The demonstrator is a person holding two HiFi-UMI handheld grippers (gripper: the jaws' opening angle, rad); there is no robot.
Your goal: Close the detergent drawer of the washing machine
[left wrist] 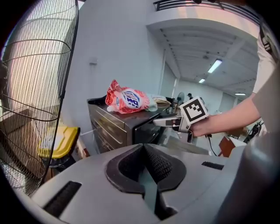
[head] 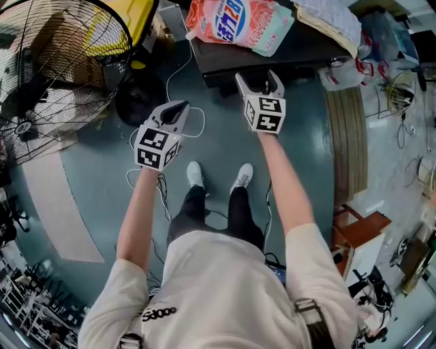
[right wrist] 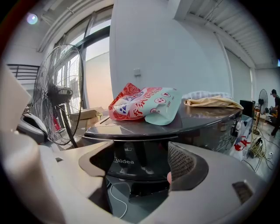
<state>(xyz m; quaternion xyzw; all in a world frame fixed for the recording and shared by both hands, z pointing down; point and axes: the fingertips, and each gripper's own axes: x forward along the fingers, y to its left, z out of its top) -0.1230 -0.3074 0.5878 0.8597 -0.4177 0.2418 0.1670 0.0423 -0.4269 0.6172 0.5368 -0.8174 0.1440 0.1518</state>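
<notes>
The drawer could not be told apart from the glossy dark front of the washer (head: pixel 225 56), so its long axis and how far it stood out were unreadable. It had to lie somewhere in that front, straight ahead of the right fingers. That front carried a brand name, with a darker slab below it. The washer's far side was cut off in the head view.

There was one washer. On its top, above and beyond the right fingers, lay one detergent bag (head: pixel 238 20) and one pale cloth (head: pixel 330 17). One big fan (head: pixel 48 75) and one yellow bin (left wrist: pixel 54 142) stood off to the left of the left fingers, and a white cable (head: pixel 178 65) trailed over the floor.

There were two grippers. The right gripper (right wrist: pixel 135 162) had its fingers spread wide with nothing gripped, tips just short of the washer's upper front edge. The left gripper (left wrist: pixel 142 148) had its fingers pressed together and empty, pointing across at the washer's side from well back.
</notes>
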